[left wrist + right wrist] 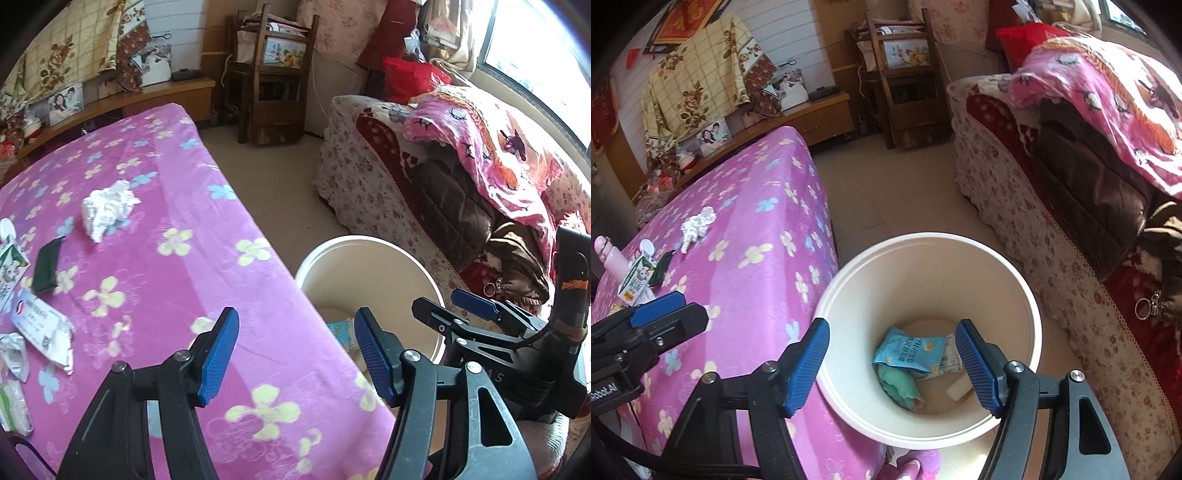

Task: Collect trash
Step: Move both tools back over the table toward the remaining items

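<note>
Pink plastic bottle (607, 254): cut by left edge. Round white plastic bin (369, 258): lower part hidden behind gripper.

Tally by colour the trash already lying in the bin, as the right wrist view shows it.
Blue packet: 1
Green crumpled item: 1
White pieces: 2, a printed wrapper and a small block
Total in the bin: 4

A home bedroom: blanket-covered bed (184, 229), cluttered sofa (424, 177), wooden chair (273, 74).
</note>
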The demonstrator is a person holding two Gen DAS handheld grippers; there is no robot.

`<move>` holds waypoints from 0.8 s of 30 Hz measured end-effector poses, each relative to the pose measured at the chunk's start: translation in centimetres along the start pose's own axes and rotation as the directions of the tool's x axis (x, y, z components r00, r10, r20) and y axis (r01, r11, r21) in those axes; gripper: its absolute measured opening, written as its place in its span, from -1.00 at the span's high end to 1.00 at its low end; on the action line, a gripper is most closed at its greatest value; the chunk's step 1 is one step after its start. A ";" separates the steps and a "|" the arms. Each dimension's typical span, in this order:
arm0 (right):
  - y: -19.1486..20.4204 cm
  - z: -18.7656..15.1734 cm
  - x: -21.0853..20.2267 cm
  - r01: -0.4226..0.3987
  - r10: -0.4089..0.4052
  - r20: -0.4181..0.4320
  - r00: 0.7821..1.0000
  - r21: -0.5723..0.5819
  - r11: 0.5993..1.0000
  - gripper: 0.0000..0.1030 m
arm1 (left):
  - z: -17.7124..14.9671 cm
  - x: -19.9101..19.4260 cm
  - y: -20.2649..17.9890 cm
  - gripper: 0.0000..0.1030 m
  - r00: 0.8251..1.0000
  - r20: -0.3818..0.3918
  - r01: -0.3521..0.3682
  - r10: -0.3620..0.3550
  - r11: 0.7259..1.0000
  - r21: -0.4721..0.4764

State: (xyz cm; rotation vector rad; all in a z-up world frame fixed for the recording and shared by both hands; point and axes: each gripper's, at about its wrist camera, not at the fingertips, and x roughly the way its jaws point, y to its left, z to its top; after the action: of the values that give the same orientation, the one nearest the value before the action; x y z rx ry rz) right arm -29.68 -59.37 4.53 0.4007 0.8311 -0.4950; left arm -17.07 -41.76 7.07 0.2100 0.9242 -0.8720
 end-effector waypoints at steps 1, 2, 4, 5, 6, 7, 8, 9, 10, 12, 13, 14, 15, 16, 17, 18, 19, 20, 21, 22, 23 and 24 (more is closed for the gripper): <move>0.4 0.0 -0.2 -0.006 0.006 0.003 1.000 -0.005 1.000 -0.44 | -0.1 -0.3 0.3 -0.28 1.000 0.006 -0.006 0.006 1.000 -0.003; 0.7 0.0 -0.3 -0.013 0.013 0.005 1.000 -0.009 1.000 -0.44 | -0.1 -0.6 0.6 -0.28 1.000 0.013 -0.013 0.013 1.000 -0.007; 1.7 0.0 -0.7 -0.027 0.027 0.012 1.000 -0.021 0.999 -0.44 | -0.5 -1.5 1.4 -0.28 0.999 0.026 -0.030 0.031 0.999 -0.016; 2.3 0.0 -1.0 -0.033 0.034 0.015 0.999 -0.031 0.999 -0.44 | -0.6 -1.9 1.7 -0.28 0.999 0.031 -0.038 0.039 0.999 -0.018; 2.7 -0.1 -1.1 -0.039 0.039 0.017 0.999 -0.038 0.999 -0.44 | -0.7 -2.4 2.1 -0.28 0.998 0.040 -0.052 0.052 0.998 -0.021; 3.3 -0.1 -1.3 -0.048 0.048 0.019 0.999 -0.045 0.998 -0.44 | -0.9 -2.8 2.5 -0.28 0.997 0.047 -0.065 0.066 0.998 -0.023; 4.0 -0.1 -1.5 -0.058 0.060 0.022 0.998 -0.052 0.997 -0.44 | -1.1 -3.3 2.9 -0.28 0.995 0.054 -0.079 0.080 0.997 -0.027; 4.7 -0.1 -1.7 -0.068 0.069 0.026 0.997 -0.060 0.996 -0.44 | -1.3 -3.6 3.3 -0.28 0.994 0.059 -0.090 0.092 0.995 -0.032; 5.2 -0.1 -1.9 -0.073 0.076 0.029 0.997 -0.067 0.995 -0.44 | -1.4 -4.1 3.8 -0.28 0.993 0.064 -0.099 0.102 0.994 -0.039; 6.5 -0.2 -2.1 -0.090 0.093 0.032 0.995 -0.081 0.993 -0.44 | -1.8 -4.9 4.8 -0.28 0.990 0.071 -0.115 0.119 0.991 -0.061; 7.3 -0.2 -2.2 -0.101 0.104 0.032 0.994 -0.088 0.991 -0.44 | -2.0 -5.3 5.4 -0.28 0.989 0.074 -0.120 0.125 0.990 -0.073; 7.9 -0.3 -2.3 -0.110 0.113 0.033 0.993 -0.095 0.989 -0.44 | -2.3 -5.8 6.1 -0.28 0.988 0.077 -0.126 0.133 0.988 -0.086; 8.7 -0.4 -2.4 -0.116 0.121 0.034 0.992 -0.102 0.988 -0.44 | -2.5 -6.1 6.5 -0.28 0.987 0.079 -0.132 0.140 0.987 -0.094; 9.4 -0.5 -2.5 -0.124 0.129 0.033 0.991 -0.111 0.986 -0.44 | -2.8 -6.6 7.3 -0.28 0.985 0.083 -0.144 0.153 0.984 -0.105; 10.1 -0.6 -2.5 -0.132 0.137 0.031 0.990 -0.119 0.984 -0.44 | -3.0 -6.9 7.6 -0.28 0.983 0.085 -0.151 0.161 0.982 -0.111; 10.9 -0.7 -2.6 -0.141 0.146 0.028 0.989 -0.130 0.981 -0.44 | -3.3 -7.5 8.4 -0.28 0.981 0.086 -0.160 0.171 0.980 -0.122; 11.5 -0.8 -2.7 -0.146 0.151 0.028 0.988 -0.139 0.979 -0.44 | -3.6 -7.9 8.9 -0.28 0.980 0.086 -0.167 0.179 0.977 -0.131; 12.0 -0.9 -2.7 -0.151 0.157 0.026 0.987 -0.148 0.977 -0.44 | -3.8 -8.2 9.3 -0.28 0.979 0.085 -0.174 0.187 0.975 -0.139; 12.7 -1.0 -2.8 -0.158 0.163 0.023 0.986 -0.158 0.975 -0.44 | -4.2 -8.7 10.0 -0.28 0.977 0.085 -0.183 0.197 0.972 -0.149; 13.4 -1.1 -2.8 -0.164 0.169 0.019 0.985 -0.170 0.972 -0.44 | -4.5 -9.2 10.7 -0.28 0.975 0.086 -0.191 0.206 0.969 -0.158; 14.2 -1.2 -2.8 -0.169 0.174 0.015 0.985 -0.183 0.969 -0.44 | -4.9 -9.7 11.3 -0.28 0.972 0.085 -0.201 0.217 0.965 -0.166; 14.8 -1.3 -2.8 -0.173 0.179 0.013 0.984 -0.193 0.966 -0.44 | -5.1 -9.9 11.8 -0.28 0.971 0.084 -0.209 0.226 0.963 -0.172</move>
State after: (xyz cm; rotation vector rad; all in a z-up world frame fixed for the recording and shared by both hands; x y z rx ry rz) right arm -23.76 -45.91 8.09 0.2859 0.7977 -0.2529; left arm -14.49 -25.91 9.34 0.1223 0.8534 -0.5954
